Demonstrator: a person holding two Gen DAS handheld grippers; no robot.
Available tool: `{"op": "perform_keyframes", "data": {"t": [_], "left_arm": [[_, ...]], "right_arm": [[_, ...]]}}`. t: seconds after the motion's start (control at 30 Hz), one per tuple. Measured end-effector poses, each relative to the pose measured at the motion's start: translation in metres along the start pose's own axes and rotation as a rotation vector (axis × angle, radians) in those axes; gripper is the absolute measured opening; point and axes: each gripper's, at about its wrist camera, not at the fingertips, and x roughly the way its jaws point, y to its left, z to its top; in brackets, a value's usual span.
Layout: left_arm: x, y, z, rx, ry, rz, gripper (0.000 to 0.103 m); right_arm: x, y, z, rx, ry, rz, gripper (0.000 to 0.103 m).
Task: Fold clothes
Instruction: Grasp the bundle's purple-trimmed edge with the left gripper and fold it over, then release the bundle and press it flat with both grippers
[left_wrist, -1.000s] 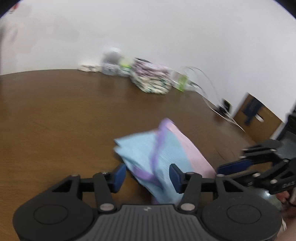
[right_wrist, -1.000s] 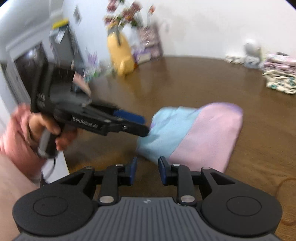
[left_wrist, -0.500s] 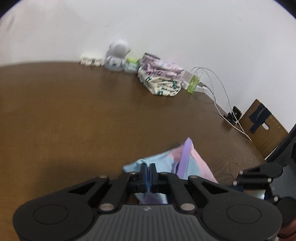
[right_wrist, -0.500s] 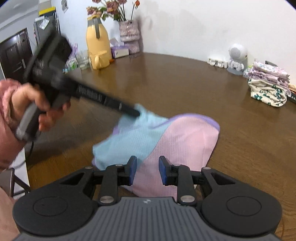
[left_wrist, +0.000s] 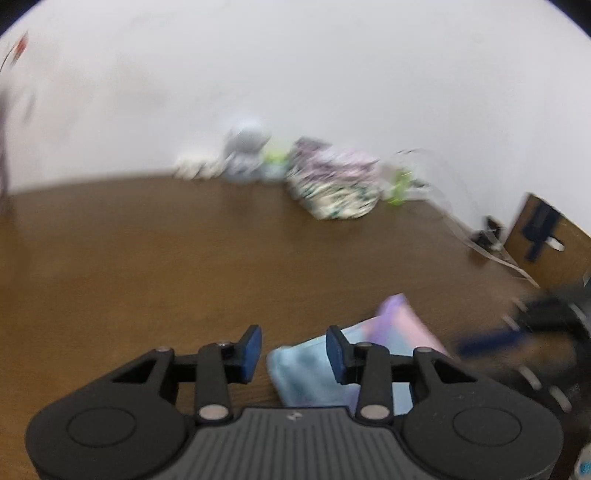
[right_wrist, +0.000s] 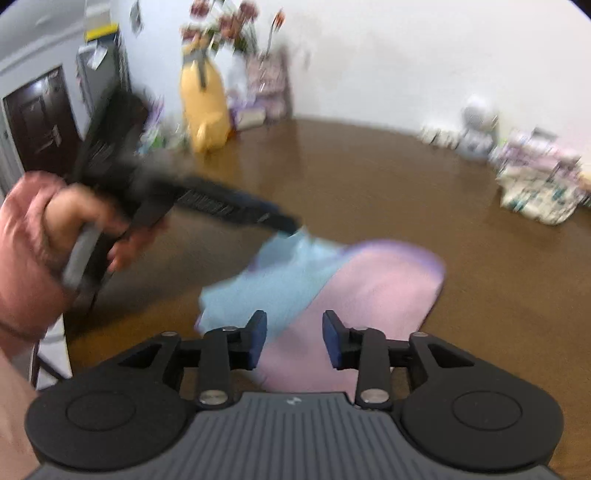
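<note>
My left tongs have just sprung open off the blue corner and my right tongs widen too, both empty above the folded garment on the table, so this fold looks finished.

White wall; brown wooden table; dark door far left.

Garment lower centre: light blue left part, pink right part, purple edge. Worktop brown wood. Fingers black with blue pads. Folded stack at right: white with dark green floral print. Jug upper left yellow. Sleeve pink.
</note>
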Motion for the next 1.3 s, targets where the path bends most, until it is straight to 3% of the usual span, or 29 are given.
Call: {"op": "perform_keyframes", "data": {"t": [0.03, 0.1, 0.13, 0.2, 0.3, 0.43, 0.67, 0.87, 1.13, 1.3], "left_arm": [[-0.003, -0.010, -0.002, 0.037, -0.002, -0.026, 0.033], [-0.005, -0.031, -0.009, 0.123, 0.017, -0.066, 0.009], [-0.002, -0.040, -0.015, 0.163, 0.044, -0.073, 0.007], [0.004, -0.050, -0.028, 0.204, 0.087, -0.071, 0.007], [0.013, -0.054, -0.046, 0.218, 0.140, -0.057, 0.007], [0.010, -0.048, -0.056, 0.197, 0.137, -0.062, 0.007], [0.006, -0.052, -0.053, 0.181, 0.124, -0.043, 0.011], [-0.004, -0.055, -0.047, 0.147, 0.073, -0.034, 0.013], [0.010, -0.053, -0.057, 0.111, 0.124, -0.018, 0.013], [0.009, -0.055, -0.061, 0.120, 0.123, 0.000, 0.014]], "right_arm": [[0.002, -0.005, 0.005, -0.002, -0.008, -0.024, 0.035], [0.014, -0.016, 0.015, 0.006, 0.000, -0.046, 0.034], [0.022, -0.021, 0.018, 0.017, 0.011, -0.049, 0.032], [0.041, -0.029, 0.021, 0.036, 0.036, -0.039, 0.022], [0.064, -0.037, 0.018, 0.056, 0.077, -0.021, 0.021], [0.075, -0.032, 0.003, 0.043, 0.083, -0.026, 0.021], [0.073, -0.030, -0.001, 0.058, 0.054, -0.036, 0.022], [0.020, -0.011, -0.001, 0.075, -0.040, -0.020, 0.024], [0.025, 0.004, -0.040, 0.072, 0.057, -0.073, 0.025], [0.025, 0.001, -0.045, 0.110, 0.032, -0.076, 0.026]]}}
